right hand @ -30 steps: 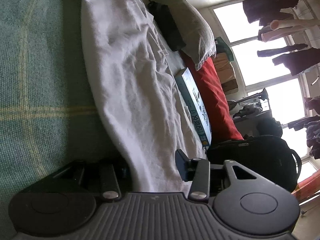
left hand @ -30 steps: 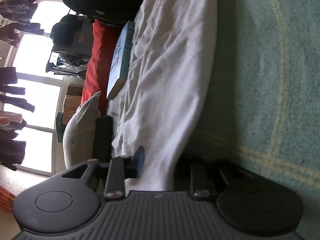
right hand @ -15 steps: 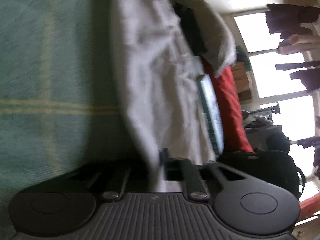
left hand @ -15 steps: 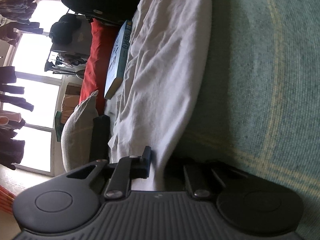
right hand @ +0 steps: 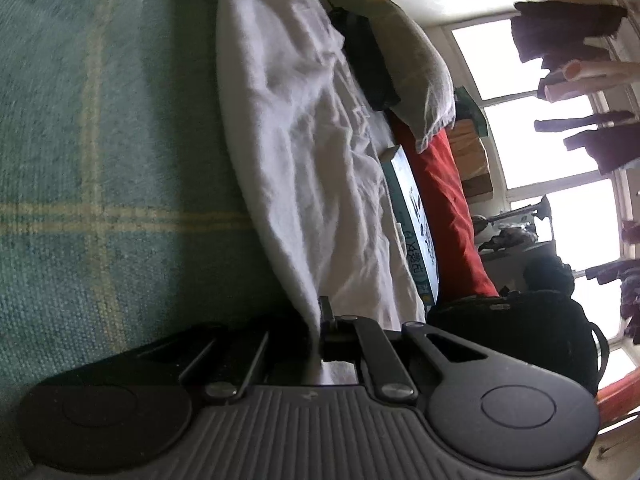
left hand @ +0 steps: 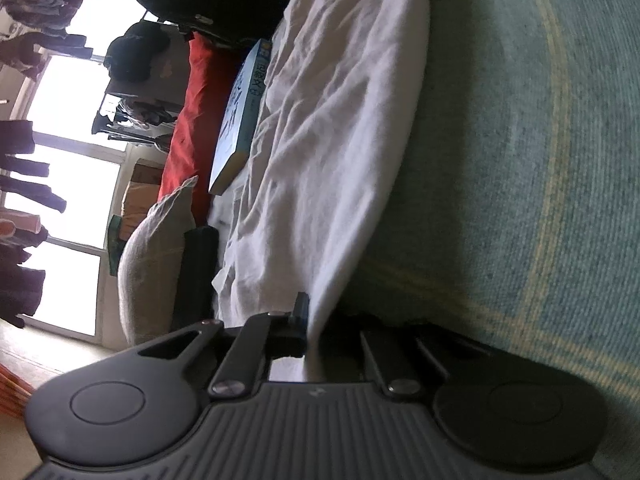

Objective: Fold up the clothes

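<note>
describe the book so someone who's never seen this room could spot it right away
Start at the green plaid bedcover and cross the white garment spread on it. The book lies along the garment's far edge, against a red cushion: the only flat, rigid, blue-covered thing among soft fabrics.

left gripper [left hand: 316, 322] pinched shut on edge of the white garment [left hand: 320, 140] | garment's rumpled, spread over green plaid blanket [left hand: 520, 160] | blue book [left hand: 240, 120] beside it, red cushion [left hand: 192, 120] behind
</note>
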